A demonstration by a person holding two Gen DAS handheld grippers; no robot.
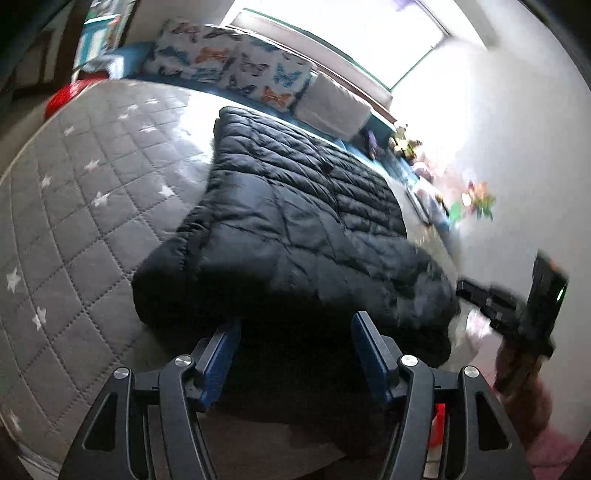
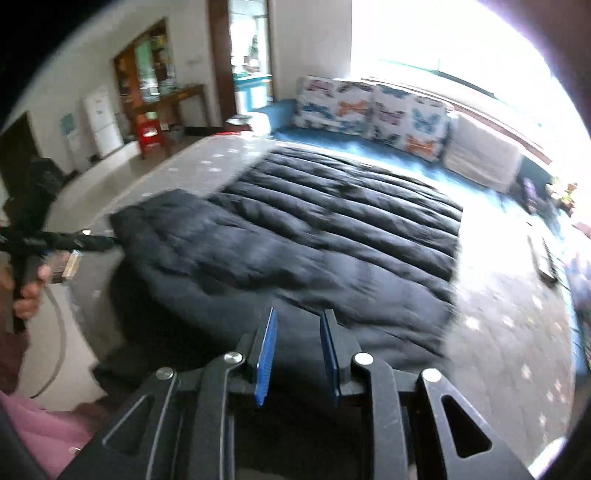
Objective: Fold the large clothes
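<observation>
The black quilted puffer jacket (image 1: pixel 295 229) looks soft, bulky and slippery, best pinched at its near hem at six o'clock, where left gripper (image 1: pixel 295 332) and right gripper (image 2: pixel 297 332) hang spread, empty.

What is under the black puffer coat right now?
The coat lies on a grey quilted star-pattern mat, visible around it. Whatever sits directly beneath the coat is covered.

Bright window (image 1: pixel 332 33) behind butterfly cushions (image 2: pixel 373 107) — grey star-quilted bed cover (image 1: pixel 74 206), white walls (image 2: pixel 310 37).
</observation>
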